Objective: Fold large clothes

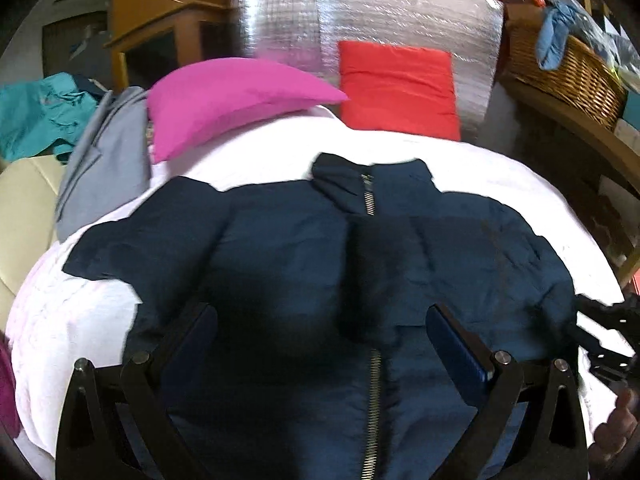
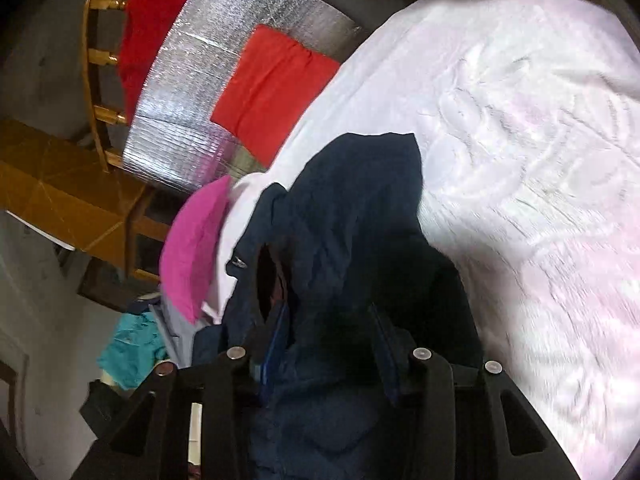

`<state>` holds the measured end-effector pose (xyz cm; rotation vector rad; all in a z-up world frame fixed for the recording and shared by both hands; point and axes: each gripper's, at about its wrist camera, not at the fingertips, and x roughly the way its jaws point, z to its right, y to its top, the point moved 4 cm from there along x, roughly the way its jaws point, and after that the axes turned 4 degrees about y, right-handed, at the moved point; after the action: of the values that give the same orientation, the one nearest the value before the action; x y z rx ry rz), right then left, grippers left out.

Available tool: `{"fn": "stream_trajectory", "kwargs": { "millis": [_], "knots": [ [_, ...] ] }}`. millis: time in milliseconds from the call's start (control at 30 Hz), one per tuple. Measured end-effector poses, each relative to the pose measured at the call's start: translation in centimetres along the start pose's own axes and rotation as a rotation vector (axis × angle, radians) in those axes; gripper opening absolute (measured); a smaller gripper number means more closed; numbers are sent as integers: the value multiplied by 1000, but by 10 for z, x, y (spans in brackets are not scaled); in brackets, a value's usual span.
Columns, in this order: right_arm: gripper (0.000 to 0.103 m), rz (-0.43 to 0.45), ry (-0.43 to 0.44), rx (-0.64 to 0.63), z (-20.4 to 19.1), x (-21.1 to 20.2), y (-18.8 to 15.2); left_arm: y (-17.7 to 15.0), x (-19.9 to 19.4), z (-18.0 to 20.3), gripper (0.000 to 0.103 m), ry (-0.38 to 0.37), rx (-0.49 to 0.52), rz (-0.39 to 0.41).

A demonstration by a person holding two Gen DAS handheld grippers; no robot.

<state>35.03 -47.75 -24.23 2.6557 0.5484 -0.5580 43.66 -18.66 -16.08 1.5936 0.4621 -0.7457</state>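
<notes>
A navy zip-up jacket lies face up on the white bedspread, collar toward the far end, sleeves spread to both sides. My left gripper hovers open over the jacket's lower front near the zipper, holding nothing. My right gripper is at the jacket's right side; its fingers stand apart with a fold of the navy jacket bunched between them. The right gripper also shows at the right edge of the left wrist view.
A pink pillow and a red pillow lie at the head of the bed by a silver foil panel. A grey garment and teal cloth sit left. A wicker basket stands right.
</notes>
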Motion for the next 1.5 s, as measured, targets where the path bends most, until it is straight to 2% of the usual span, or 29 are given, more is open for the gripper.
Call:
{"fn": "stream_trajectory", "kwargs": {
  "millis": [67, 100, 167, 200, 300, 400, 467, 600, 667, 733, 767, 800, 833, 933, 1067, 1333, 1500],
  "knots": [
    [39, -52, -31, 50, 6, 14, 1, 4, 3, 14, 103, 14, 12, -12],
    [39, -64, -53, 64, 8, 19, 0, 7, 5, 22, 103, 13, 26, -23],
    [26, -88, -106, 96, 14, 26, -2, 9, 8, 43, 103, -2, 63, -47],
    [25, -98, -119, 112, 17, 28, -1, 11, 9, 53, 103, -10, 78, -55],
    [25, -110, -102, 147, 21, 26, 2, 8, 8, 81, 103, -36, 126, -40],
    [25, -120, -95, 151, 20, 26, -1, 0, 19, 102, 103, -9, 216, -36],
    [27, -116, -87, 143, 19, 19, -1, -2, 25, 107, 103, 15, 236, -29],
    [29, -68, -56, 53, 2, 5, 5, 0, 41, 110, 103, 49, 255, -37],
    [29, -34, -37, 45, -5, 3, 9, 1, 47, 108, 97, 36, 243, -35],
    [29, -40, -41, 53, -2, 5, 10, 0, 57, 107, 65, -8, 227, -56],
    [29, -51, -56, 57, 0, 10, 9, 0, 61, 105, 59, -36, 209, -78],
    [29, -70, -81, 68, 3, 17, 7, -1, 62, 102, 41, -71, 186, -85],
    [30, -84, -92, 80, 6, 23, 4, 0, 61, 100, 29, -107, 164, -88],
    [30, -113, -88, 110, 11, 31, 2, 6, 55, 87, 17, -153, 112, -86],
    [29, -107, -105, 96, 10, 31, 1, 19, 38, 61, 14, -209, 52, -71],
    [29, -76, -148, 5, -7, 27, -1, 41, 6, -18, 14, -289, -113, -60],
    [29, -62, -144, -54, -19, 27, -3, 38, 10, -58, 14, -270, -182, -96]
  ]
}}
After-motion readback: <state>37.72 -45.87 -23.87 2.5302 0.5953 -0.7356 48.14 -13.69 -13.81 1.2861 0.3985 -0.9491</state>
